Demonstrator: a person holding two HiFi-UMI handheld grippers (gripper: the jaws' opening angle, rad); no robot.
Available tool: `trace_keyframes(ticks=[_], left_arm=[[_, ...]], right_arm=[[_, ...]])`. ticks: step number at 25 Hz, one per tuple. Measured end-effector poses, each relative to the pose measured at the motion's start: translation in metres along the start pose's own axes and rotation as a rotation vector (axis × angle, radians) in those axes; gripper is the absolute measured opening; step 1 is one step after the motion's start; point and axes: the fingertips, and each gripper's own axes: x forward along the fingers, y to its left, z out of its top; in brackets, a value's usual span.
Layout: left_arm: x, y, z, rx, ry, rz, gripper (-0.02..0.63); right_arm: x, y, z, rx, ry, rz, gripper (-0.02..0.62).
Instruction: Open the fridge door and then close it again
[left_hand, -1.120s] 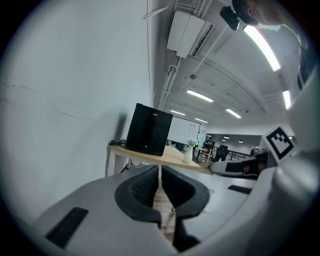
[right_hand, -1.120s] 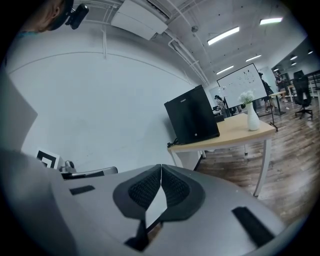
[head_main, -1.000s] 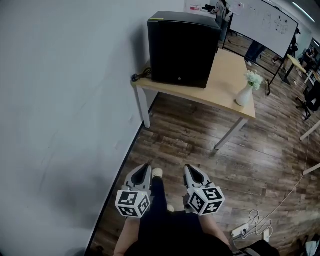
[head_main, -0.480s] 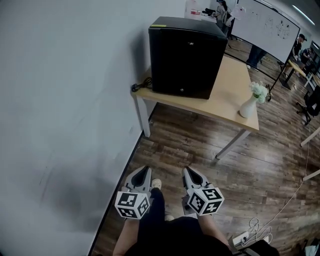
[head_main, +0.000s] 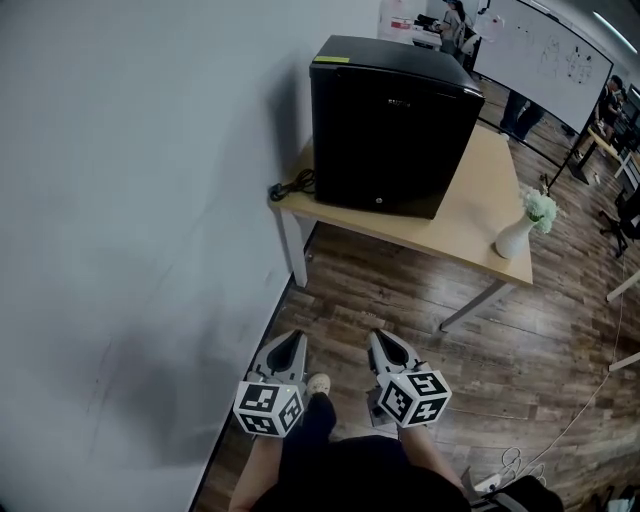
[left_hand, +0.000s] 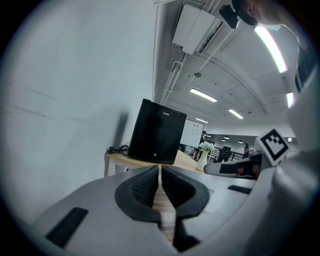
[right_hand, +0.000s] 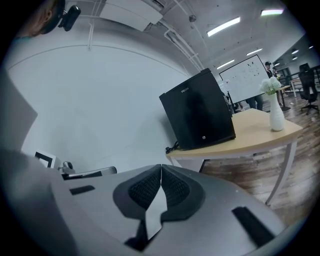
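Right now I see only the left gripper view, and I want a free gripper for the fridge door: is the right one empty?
Observer: Yes. In the right gripper view, the right gripper has its jaws together with nothing between them.
Operator: Is there anything on the floor near the feet?
Observer: The head view shows a power strip with white cords on the wooden floor, off to the person's right and behind the grippers.
Operator: Is there anything on top of the fridge?
Observer: From above, the fridge has a small yellow label on the corner of its top nearest the wall.
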Motion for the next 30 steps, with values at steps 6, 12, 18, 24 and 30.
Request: trace_keyframes(ticks=[6,12,18,24,30], left_arm=[[0.043,0.027,0.022,-0.001,0.005,-0.031,0.018],[0.081,0.046,0.038,0.006,0.008,-0.078,0.018],[0.123,0.067,0.053,0.019,0.006,-0.127,0.018],[0.152,0.073,0.061,0.029,0.019,-0.178,0.018],[0.176,0.068,0.065,0.041,0.031,-0.218,0.018]], right_arm=[[0.044,-0.008,0.022,-0.004,0.000,-0.019,-0.009],[0.080,-0.019,0.044,-0.016,-0.022,-0.042,-0.009],[0.119,-0.028,0.066,-0.040,-0.052,-0.052,-0.009],[0.142,-0.036,0.084,-0.073,-0.072,-0.069,-0.009],[0.148,-0.046,0.104,-0.161,-0.070,-0.059,-0.009]])
